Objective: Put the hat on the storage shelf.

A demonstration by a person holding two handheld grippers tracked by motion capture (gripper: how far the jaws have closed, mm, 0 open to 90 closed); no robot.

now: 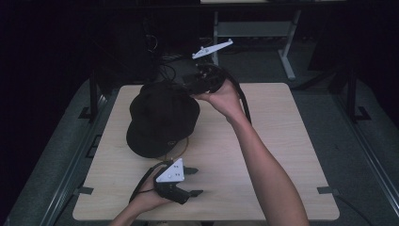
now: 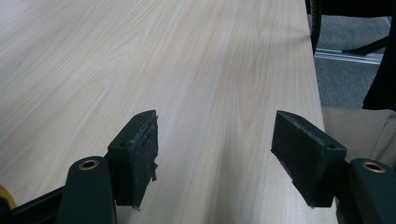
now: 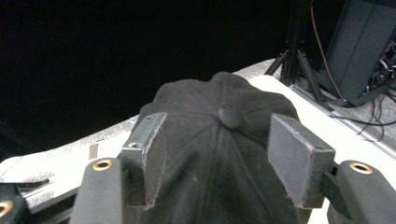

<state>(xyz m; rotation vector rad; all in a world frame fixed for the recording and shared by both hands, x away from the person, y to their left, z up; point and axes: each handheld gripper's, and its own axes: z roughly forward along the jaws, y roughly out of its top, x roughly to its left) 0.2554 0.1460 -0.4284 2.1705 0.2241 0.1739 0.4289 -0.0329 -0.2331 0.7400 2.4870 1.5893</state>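
A black cap (image 1: 162,117) sits on the far left part of the table (image 1: 282,141), crown up, brim toward the person. The right hand-held gripper (image 1: 190,89) is at the cap's far edge, just above the crown. In the right gripper view its jaws stand apart on either side of the crown button (image 3: 229,117), with the pads (image 3: 292,156) not pressing the fabric, so this hand-held gripper is released and holds nothing. The left hand-held gripper (image 1: 194,181) rests low over the near side of the table, a little in front of the brim and apart from it; in the left gripper view its jaws gape wide over bare wood, released as well.

Judging by this, the cap lies free on the table with neither hand-held gripper gripping it. Whatever handling it needs, such as lifting or turning it, appears yet to be done, and a grasp on the crown or brim would come first.
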